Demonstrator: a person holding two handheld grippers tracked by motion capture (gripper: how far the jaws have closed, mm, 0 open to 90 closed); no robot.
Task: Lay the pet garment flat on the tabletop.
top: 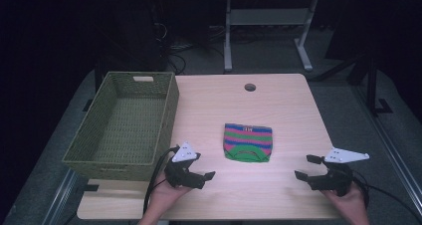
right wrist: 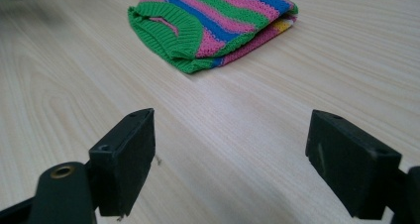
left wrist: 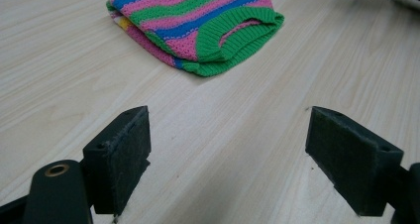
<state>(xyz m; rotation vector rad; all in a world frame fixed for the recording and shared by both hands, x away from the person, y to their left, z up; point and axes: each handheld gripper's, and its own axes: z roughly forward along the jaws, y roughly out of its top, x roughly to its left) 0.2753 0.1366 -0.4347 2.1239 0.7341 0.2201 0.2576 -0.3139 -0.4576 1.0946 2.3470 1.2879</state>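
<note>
Lying folded on the light wooden table (top: 278,195), a striped knitted sweater (top: 248,143) in pink, green and blue was the landmark for everything else; its green ribbed hem faced the person's side of the table. To the left of the sweater, well apart from it, stood an olive woven basket (top: 94,150) with a handle slot in its far wall, its base overhanging the table's left edge. Beyond the sweater, near the far edge, a round cable hole (top: 250,87) pierced the tabletop.

The left gripper (top: 208,175) hovered near the sweater's front left corner, held in the person's left hand (top: 161,202), and its jaws stood wide apart with nothing between them. In the left gripper view the sweater (left wrist: 198,28) lay ahead of the jaws, apart from both pads (left wrist: 126,149), with bare wood in between.

The right gripper (top: 303,168) sat to the front right of the sweater, farther off than the left one, carried by the right hand (top: 348,202). Its jaws were likewise spread wide and empty. In the right gripper view the sweater (right wrist: 213,23) lay ahead, its green hem toward the left, untouched by the pads (right wrist: 130,157).
</note>
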